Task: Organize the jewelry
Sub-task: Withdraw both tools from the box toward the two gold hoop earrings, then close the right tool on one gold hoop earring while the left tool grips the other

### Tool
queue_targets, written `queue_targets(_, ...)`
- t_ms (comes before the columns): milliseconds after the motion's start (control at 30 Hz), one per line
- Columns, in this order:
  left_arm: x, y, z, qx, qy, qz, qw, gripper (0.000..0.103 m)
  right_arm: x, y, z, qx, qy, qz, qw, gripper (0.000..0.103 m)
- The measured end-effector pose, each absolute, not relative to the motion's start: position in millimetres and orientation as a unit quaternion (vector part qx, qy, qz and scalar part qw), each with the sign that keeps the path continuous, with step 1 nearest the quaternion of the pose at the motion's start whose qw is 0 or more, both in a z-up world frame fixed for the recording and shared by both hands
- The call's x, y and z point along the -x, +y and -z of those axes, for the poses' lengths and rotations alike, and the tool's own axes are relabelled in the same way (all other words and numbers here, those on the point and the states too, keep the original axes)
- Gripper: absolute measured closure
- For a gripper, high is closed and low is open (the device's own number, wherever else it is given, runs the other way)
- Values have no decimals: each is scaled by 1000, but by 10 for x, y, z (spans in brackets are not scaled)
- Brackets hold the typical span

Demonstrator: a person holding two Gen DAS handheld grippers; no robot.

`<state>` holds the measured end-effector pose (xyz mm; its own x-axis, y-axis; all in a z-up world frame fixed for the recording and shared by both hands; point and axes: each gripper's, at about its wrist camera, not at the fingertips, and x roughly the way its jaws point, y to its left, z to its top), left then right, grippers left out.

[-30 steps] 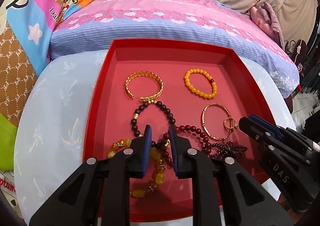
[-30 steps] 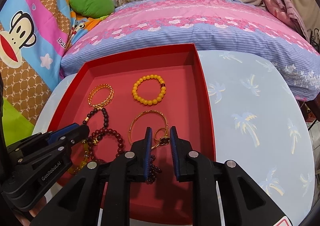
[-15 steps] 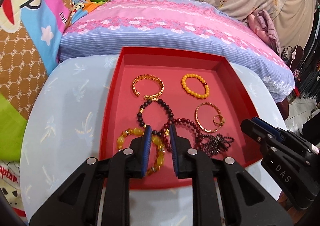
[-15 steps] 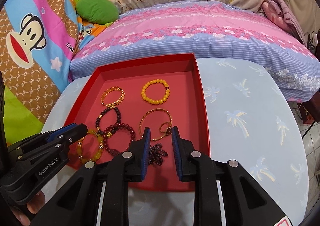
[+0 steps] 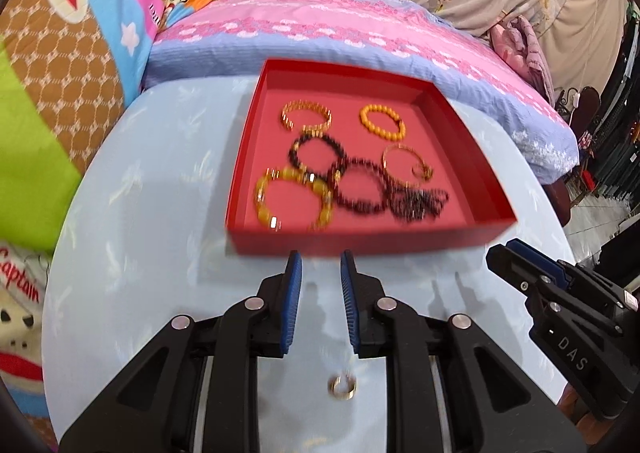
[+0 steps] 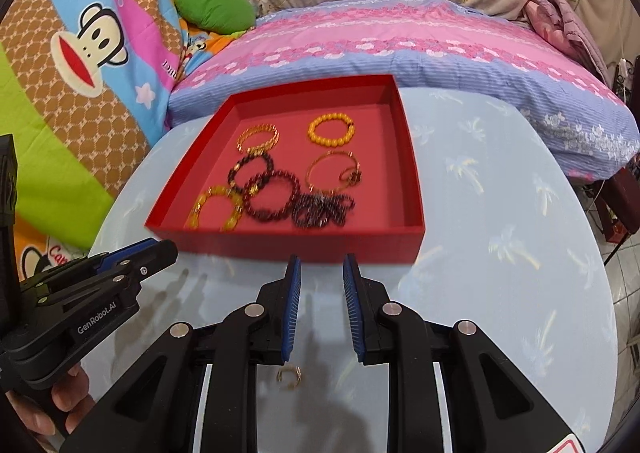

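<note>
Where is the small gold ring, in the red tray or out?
Out. The gold ring lies on the blue tablecloth, nearer the camera than the red tray, in both views.

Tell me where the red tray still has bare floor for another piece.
In the red tray, the right strip past the thin gold bangle and the far strip behind the orange bead bracelet are bare. The near-left, around the yellow bracelet and dark bead bracelets, is crowded.
</note>
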<state>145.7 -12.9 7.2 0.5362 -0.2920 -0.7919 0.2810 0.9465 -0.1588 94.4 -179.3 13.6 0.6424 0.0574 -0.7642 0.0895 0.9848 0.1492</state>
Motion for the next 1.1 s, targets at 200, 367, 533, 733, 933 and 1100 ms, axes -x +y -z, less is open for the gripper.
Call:
queue_targets(200,-1173,-45,74,2,465,161,870,78,-687,-1662,44,-85,443,0,893,81)
queue_targets(367,-996,17,150,3,471,158,868,71,-561,-1550,216,-82,461,-9,884,81)
queue_targets(533,-880,62,222,3,478,157,864,69,-523,-1462,328,-78,470,-13,879,81)
queue_targets(733,-781,113,314,0,487,154,860,69,-542,-1394,404,-69,474,-13,878,81)
queue_targets(933,-768,120,344,0,491,154,858,66,-580,-1369,408,-55,471,-8,880,86)
queue_targets(1100,-757,66,318,-1,486,161,859,60,-566,-1402,405,-58,471,-8,880,88)
